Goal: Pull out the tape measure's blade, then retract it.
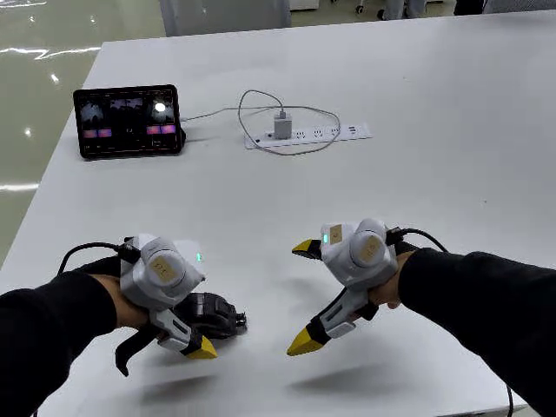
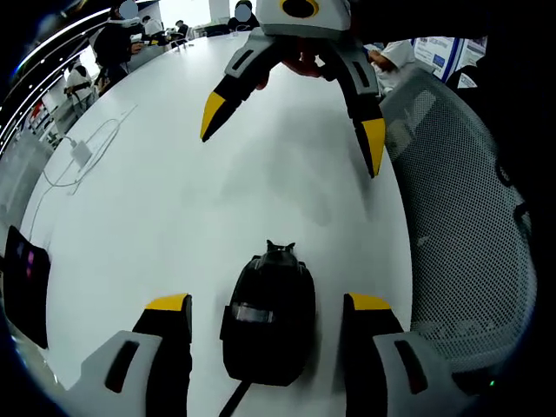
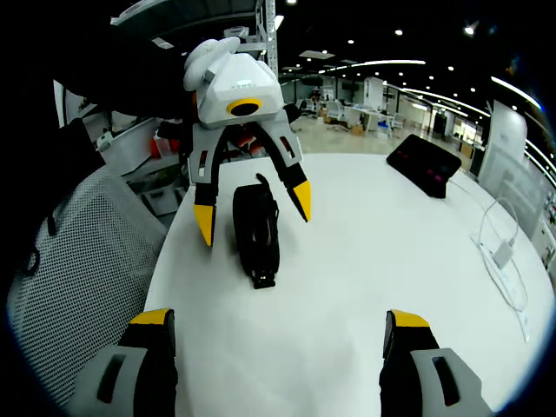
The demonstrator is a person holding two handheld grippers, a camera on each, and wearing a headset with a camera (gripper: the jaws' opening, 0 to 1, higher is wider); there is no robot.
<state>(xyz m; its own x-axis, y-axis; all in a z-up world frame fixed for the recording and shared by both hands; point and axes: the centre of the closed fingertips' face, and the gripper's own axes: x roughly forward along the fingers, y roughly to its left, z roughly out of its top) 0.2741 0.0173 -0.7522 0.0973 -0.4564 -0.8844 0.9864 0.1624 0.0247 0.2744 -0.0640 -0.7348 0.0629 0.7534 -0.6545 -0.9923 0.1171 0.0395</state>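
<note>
A black tape measure (image 1: pixel 214 314) lies on the white table (image 1: pixel 261 200), its blade tip pointing toward the right gripper. My left gripper (image 1: pixel 211 328) straddles it, open: in the left gripper view the tape measure (image 2: pixel 269 317) sits between the yellow-tipped jaws with a gap on each side. My right gripper (image 1: pixel 305 295) hovers a short way to the right, wide open and holding nothing. It faces the left gripper (image 3: pixel 254 215) and the tape measure (image 3: pixel 258 230). The right gripper (image 2: pixel 293 130) appears at the top of the left gripper view.
A tablet (image 1: pixel 129 120) with a lit screen stands at the far left of the table. A white power strip (image 1: pixel 308 135) with a charger and looped cable lies behind the grippers. A grey mesh chair (image 2: pixel 469 234) sits at the table's near edge.
</note>
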